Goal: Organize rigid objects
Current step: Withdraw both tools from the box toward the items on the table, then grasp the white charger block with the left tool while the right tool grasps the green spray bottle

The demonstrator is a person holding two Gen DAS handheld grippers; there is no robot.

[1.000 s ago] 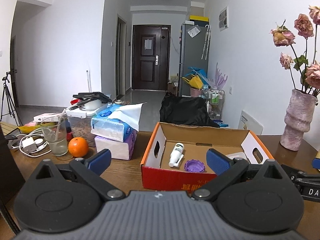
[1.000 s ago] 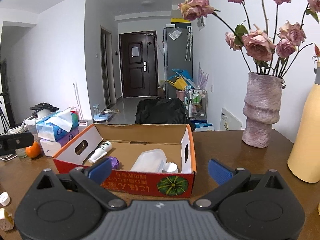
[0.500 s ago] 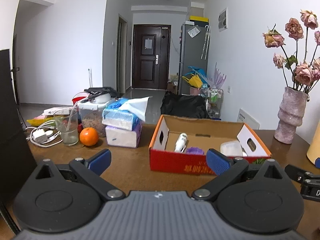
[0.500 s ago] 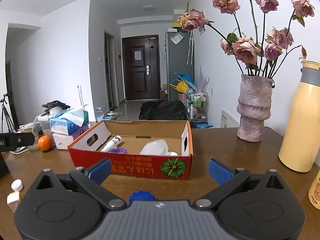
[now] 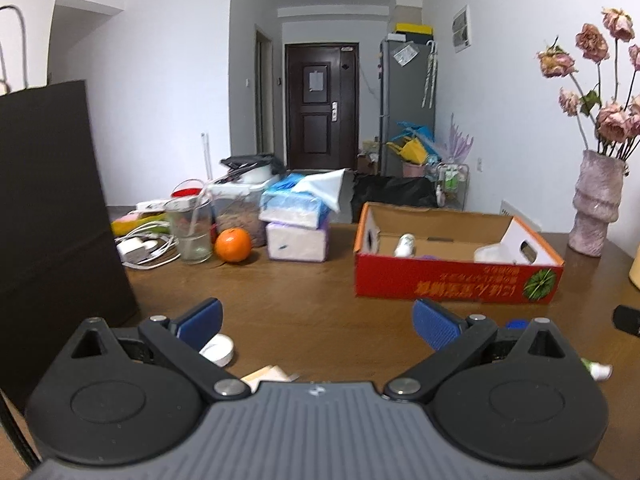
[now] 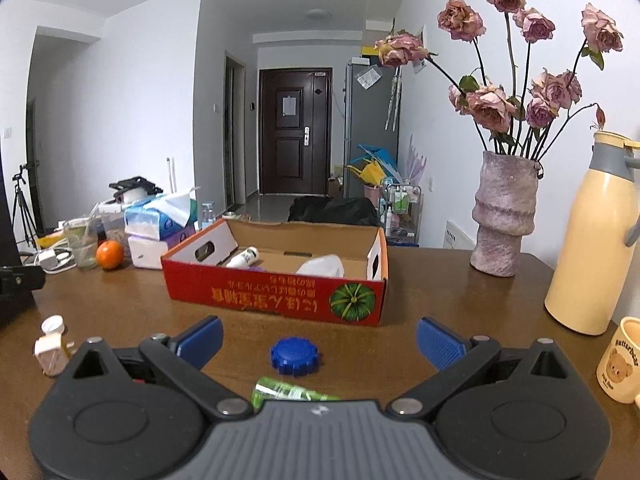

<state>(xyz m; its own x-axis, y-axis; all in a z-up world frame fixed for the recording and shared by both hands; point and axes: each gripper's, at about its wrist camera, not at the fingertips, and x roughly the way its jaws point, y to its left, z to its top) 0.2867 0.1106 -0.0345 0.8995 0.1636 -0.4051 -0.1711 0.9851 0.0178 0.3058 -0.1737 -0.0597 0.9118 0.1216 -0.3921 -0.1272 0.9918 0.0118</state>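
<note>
A red cardboard box (image 5: 456, 282) (image 6: 276, 300) sits on the brown table, holding a white bottle (image 6: 243, 257), a purple lid and a white container (image 6: 322, 266). My left gripper (image 5: 316, 322) is open and empty, well short of the box. A white cap (image 5: 218, 351) and a beige item (image 5: 266, 374) lie just under it. My right gripper (image 6: 320, 338) is open and empty too. A blue lid (image 6: 295, 356) lies between its fingers on the table, and a green-labelled tube (image 6: 288, 392) lies nearer, partly hidden by the gripper body. A small beige bottle (image 6: 50, 350) stands at the left.
A dark upright panel (image 5: 48, 216) stands at the left. Tissue packs (image 5: 298, 222), an orange (image 5: 233, 245), a glass (image 5: 190, 230) and cables crowd the far left. A vase of roses (image 6: 504, 216), a cream flask (image 6: 592, 248) and a bear mug (image 6: 620, 360) stand on the right.
Both grippers have pulled back from the box and stayed open. The blue lid, the tube, the white cap and the beige bottle have come into view near them.
</note>
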